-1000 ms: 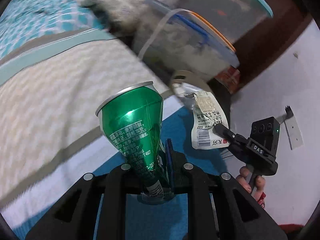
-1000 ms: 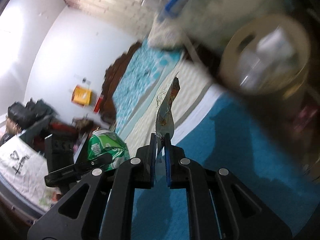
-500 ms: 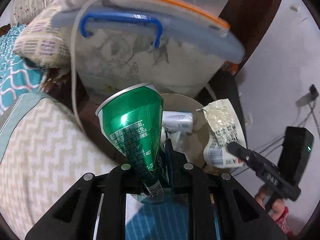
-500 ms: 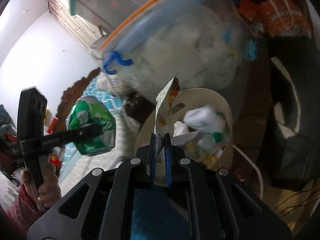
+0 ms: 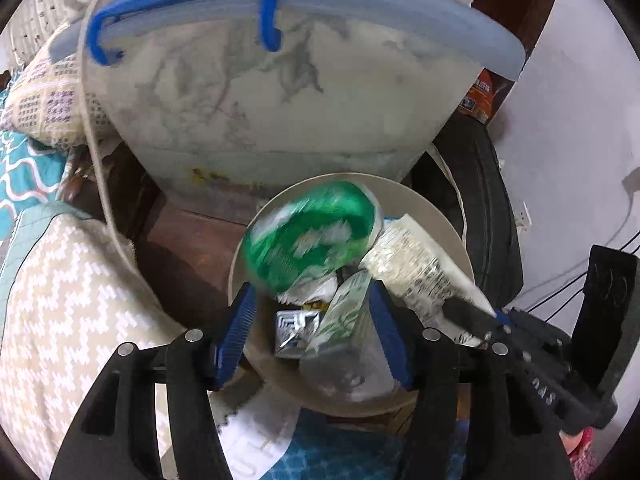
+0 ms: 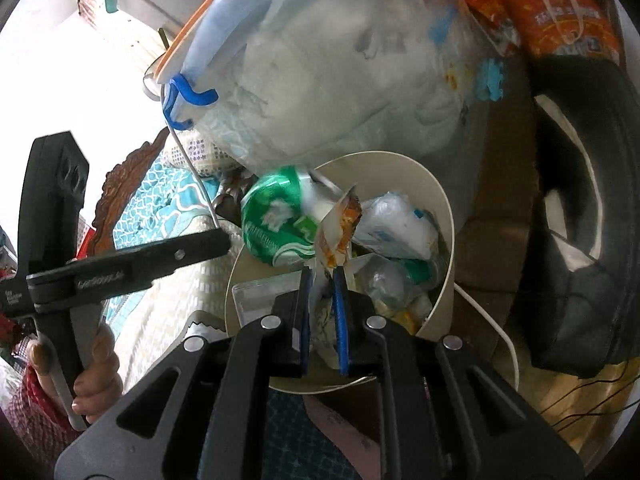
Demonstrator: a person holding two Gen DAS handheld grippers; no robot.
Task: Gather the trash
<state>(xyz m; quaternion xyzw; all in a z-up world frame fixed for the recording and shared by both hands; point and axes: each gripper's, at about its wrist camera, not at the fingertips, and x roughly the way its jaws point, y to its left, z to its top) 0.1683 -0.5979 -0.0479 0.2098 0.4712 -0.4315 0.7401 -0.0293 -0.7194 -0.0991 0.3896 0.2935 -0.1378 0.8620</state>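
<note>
Spreading apart over the round cream trash bin [image 5: 456, 240], the left hand-held gripper [image 5: 312, 320] has its blue-padded jaws opening with nothing pressed between them; only bin contents show in the gap. Crushed green aluminium drink can [image 5: 308, 236] sits just ahead at 12 o'clock of that gripper, motion-blurred, clear of both pads, at the bin's mouth on the 10 o'clock side of the rim. In the right wrist view the same can [image 6: 276, 220] lies at the rim's 10 o'clock edge, beside the left gripper's black finger.

Right hand-held gripper [image 6: 322, 296] has its jaws slightly parted and just opening; the torn foil snack wrapper with orange print [image 6: 338, 224] stands between the pads at their tips, above the bin; whether the pads press it, cannot tell. From the left wrist view this wrapper [image 5: 420, 264] shows its pale printed side at 2 o'clock, over the bin.

Inside the bin: silver foil packet [image 5: 294, 328], green-white carton [image 5: 344, 316], crumpled clear plastic [image 6: 396, 224].

Beyond the bin at 12 o'clock stands a translucent plastic storage box with blue handle [image 5: 280, 92]. Black tyre [image 5: 480, 216] at 3 o'clock. Zigzag cream bedcover [image 5: 68, 304] at 9 o'clock.
</note>
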